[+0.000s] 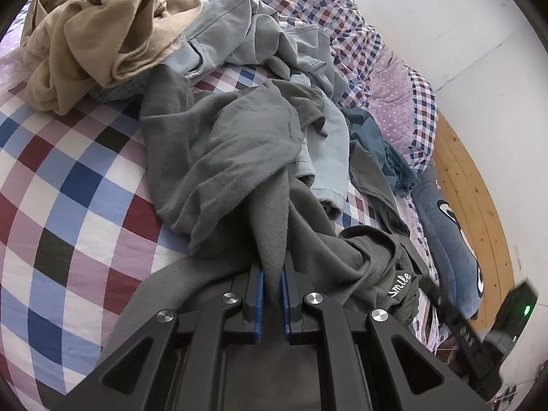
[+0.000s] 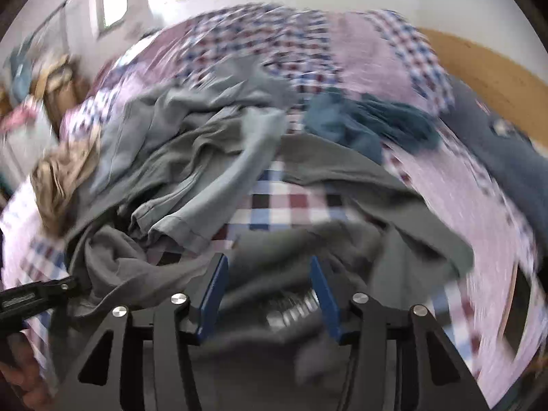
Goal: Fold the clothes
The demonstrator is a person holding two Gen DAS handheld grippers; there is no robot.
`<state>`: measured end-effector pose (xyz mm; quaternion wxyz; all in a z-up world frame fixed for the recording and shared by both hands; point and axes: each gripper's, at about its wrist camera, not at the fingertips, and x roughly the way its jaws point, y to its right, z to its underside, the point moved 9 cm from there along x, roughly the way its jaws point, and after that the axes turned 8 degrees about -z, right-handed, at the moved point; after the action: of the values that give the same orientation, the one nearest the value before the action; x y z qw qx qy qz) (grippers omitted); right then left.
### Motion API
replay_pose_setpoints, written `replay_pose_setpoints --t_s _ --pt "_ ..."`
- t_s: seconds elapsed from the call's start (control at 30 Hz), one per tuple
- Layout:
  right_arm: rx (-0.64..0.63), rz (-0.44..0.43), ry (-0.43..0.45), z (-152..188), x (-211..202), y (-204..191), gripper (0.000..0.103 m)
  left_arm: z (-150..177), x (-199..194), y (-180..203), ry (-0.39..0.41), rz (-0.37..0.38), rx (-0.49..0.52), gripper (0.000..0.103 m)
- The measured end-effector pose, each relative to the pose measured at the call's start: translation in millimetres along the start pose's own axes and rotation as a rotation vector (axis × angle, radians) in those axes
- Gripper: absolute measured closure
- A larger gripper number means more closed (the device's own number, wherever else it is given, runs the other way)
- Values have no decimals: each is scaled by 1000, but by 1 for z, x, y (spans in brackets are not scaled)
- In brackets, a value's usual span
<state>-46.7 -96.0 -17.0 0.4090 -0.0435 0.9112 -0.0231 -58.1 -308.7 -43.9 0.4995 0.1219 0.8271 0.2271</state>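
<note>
A dark grey sweatshirt [image 1: 222, 157] with a white "Smile" print [image 1: 400, 284] lies crumpled on the checked bedsheet [image 1: 68, 188]. My left gripper [image 1: 272, 270] is shut on a bunched fold of it, the blue pads [image 1: 259, 294] pressing the cloth from both sides. In the blurred right wrist view my right gripper [image 2: 268, 258] stands open above the same grey sweatshirt [image 2: 359, 178]; cloth lies under the gap, but the pads [image 2: 214, 294] do not touch it. The left gripper's body [image 2: 34, 294] shows at that view's left edge.
A tan garment [image 1: 96, 34], a pale grey-blue garment [image 1: 246, 27] and a teal one [image 1: 387, 150] lie heaped further back on the bed. A blue cushion [image 1: 445, 226] rests against the wooden headboard [image 1: 472, 178]. White wall behind.
</note>
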Motion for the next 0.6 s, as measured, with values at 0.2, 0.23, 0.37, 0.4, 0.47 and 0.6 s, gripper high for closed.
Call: replay_pose_setpoints --t_s 0.2,0.23,0.37,0.4,0.47,0.6 --pt "-9 -3 -160 -5 58 -3 51 -1 -1 3 1 10 4 95" --pt "-10 -3 -191 1 66 -2 58 -1 -2 3 2 12 5 95" --pt "-88 78 -183 15 60 3 101 -2 -5 4 5 28 7 95" --pt "-68 90 -148 16 50 7 101 -2 -6 5 6 34 6 95" --pt "39 108 -35 16 19 21 101 -3 -9 7 10 47 6 95" --pt "468 83 212 55 -53 69 101 -1 -13 16 19 74 23 96"
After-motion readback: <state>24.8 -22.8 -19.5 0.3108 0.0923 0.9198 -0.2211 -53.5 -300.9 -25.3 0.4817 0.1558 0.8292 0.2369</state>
